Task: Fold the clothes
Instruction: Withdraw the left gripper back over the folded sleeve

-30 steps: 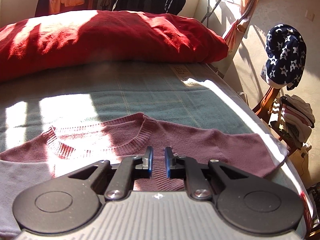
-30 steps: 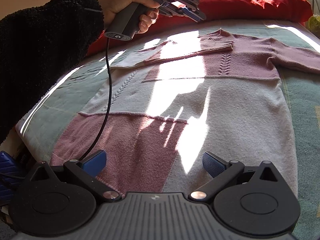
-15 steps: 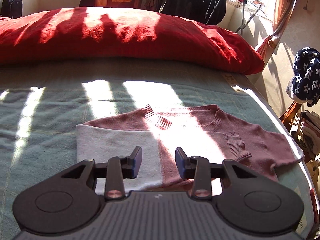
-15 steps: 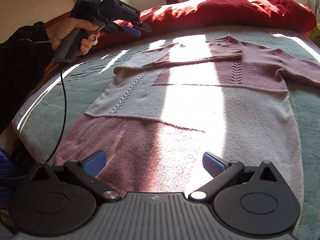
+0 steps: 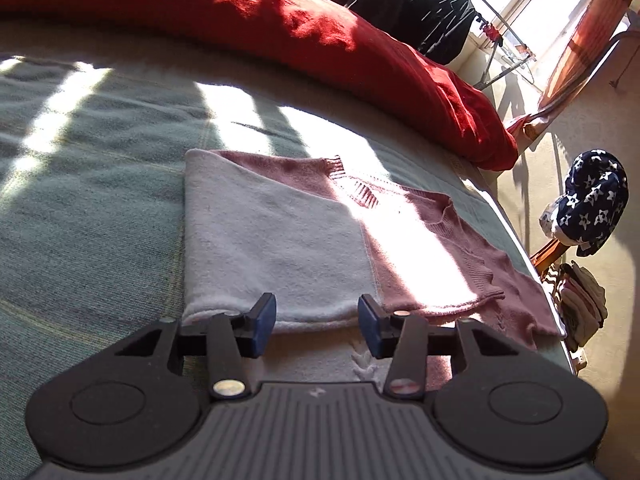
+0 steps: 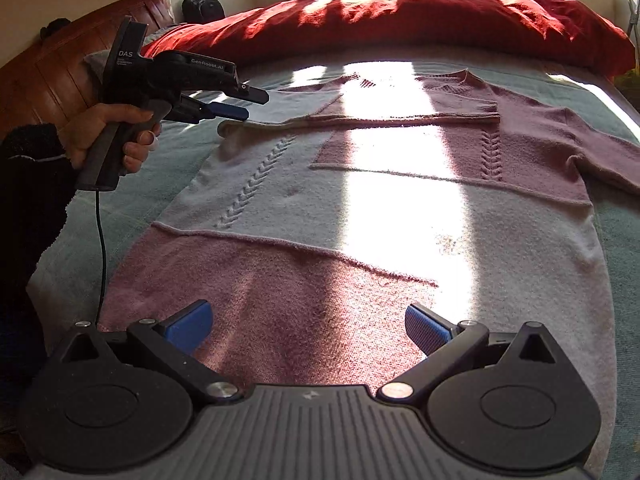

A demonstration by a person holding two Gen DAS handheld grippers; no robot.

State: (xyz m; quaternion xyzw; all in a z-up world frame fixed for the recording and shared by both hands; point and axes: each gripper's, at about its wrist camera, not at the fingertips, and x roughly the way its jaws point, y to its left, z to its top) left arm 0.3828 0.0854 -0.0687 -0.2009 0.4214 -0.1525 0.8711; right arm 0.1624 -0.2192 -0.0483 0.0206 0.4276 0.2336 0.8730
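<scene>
At nine o'clock in the right wrist view: left gripper (image 6: 240, 106) in a hand (image 6: 110, 132), jaws parted, empty, tips just above the folded-over sleeve (image 6: 312, 106). Across the middle: pink and pale sweater (image 6: 360, 200) flat on the green blanket (image 6: 624, 240), collar toward twelve, hem toward six, other sleeve out toward three. At six o'clock: right gripper (image 6: 308, 326), jaws spread wide, holding nothing, over the hem. Along twelve o'clock: red duvet (image 6: 400, 16).
</scene>
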